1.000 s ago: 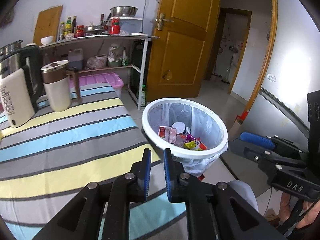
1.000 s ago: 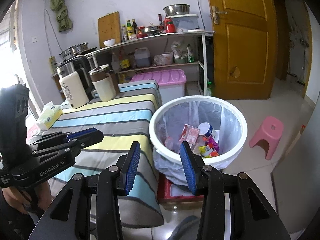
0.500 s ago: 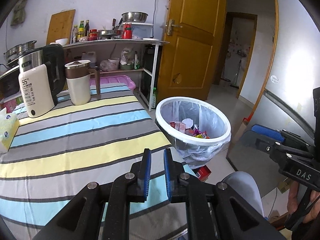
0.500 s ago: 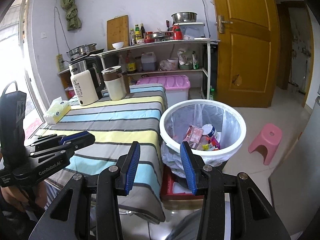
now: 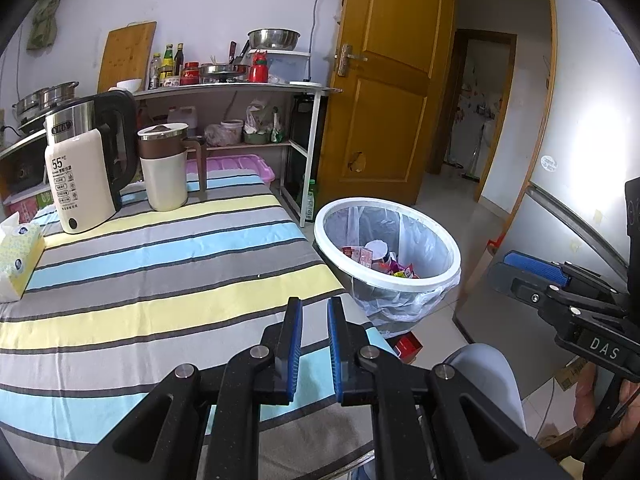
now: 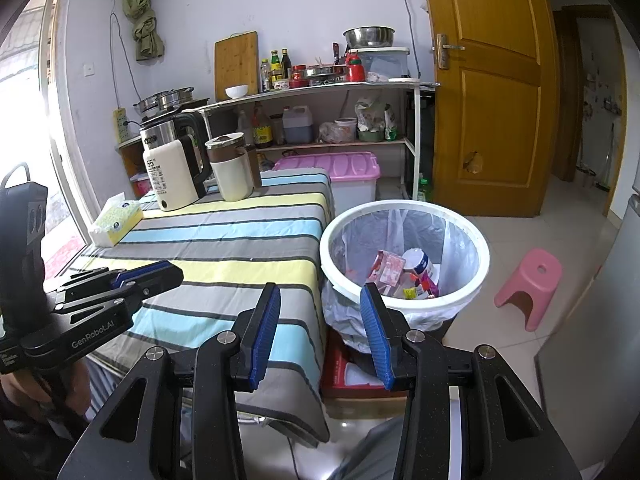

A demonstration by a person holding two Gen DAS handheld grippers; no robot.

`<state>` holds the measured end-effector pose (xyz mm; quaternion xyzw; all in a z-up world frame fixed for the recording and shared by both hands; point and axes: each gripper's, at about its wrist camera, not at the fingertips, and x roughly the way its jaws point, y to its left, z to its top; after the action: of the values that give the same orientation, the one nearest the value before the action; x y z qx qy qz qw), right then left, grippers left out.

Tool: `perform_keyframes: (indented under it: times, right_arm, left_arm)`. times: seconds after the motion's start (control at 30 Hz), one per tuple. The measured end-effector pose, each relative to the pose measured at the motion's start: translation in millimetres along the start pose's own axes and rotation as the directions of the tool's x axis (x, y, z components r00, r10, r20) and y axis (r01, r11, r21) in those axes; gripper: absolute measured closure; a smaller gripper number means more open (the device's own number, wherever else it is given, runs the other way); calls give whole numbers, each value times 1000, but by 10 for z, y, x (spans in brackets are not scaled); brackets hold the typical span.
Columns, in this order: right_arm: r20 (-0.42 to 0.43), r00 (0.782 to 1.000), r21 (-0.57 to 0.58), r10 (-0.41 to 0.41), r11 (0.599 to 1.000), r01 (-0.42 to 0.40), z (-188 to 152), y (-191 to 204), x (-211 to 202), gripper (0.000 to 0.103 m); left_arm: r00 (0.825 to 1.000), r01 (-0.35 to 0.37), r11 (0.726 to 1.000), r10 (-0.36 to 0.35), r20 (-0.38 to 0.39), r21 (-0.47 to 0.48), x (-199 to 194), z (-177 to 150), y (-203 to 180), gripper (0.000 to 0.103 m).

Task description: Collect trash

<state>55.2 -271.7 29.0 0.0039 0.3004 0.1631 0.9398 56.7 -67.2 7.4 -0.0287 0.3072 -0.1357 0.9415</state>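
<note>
A white trash bin with a plastic liner stands on the floor at the right end of the striped table. It holds wrappers and a small bottle; it also shows in the left wrist view. My right gripper is open and empty, held back from the bin and the table's end. My left gripper has its jaws nearly closed with nothing between them, above the table's near edge. Each gripper shows in the other's view: the left gripper, the right gripper.
On the table's far end stand a kettle, a beige jug and a tissue box. A shelf rack, a pink bin, a wooden door and a pink stool surround the area.
Both grippers have pulled back and risen away from the bin and table, so more of the table shows. The jaws have kept their openings.
</note>
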Motion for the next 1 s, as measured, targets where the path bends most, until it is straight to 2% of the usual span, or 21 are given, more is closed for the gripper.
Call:
perform_keyframes:
  times: [1.0]
  right_arm:
    - [0,1000,-2,-4,1000,4,5,-15,7,60]
  left_arm:
    - [1000,-26,1000,26,-4,-9,-9,-2,16,91]
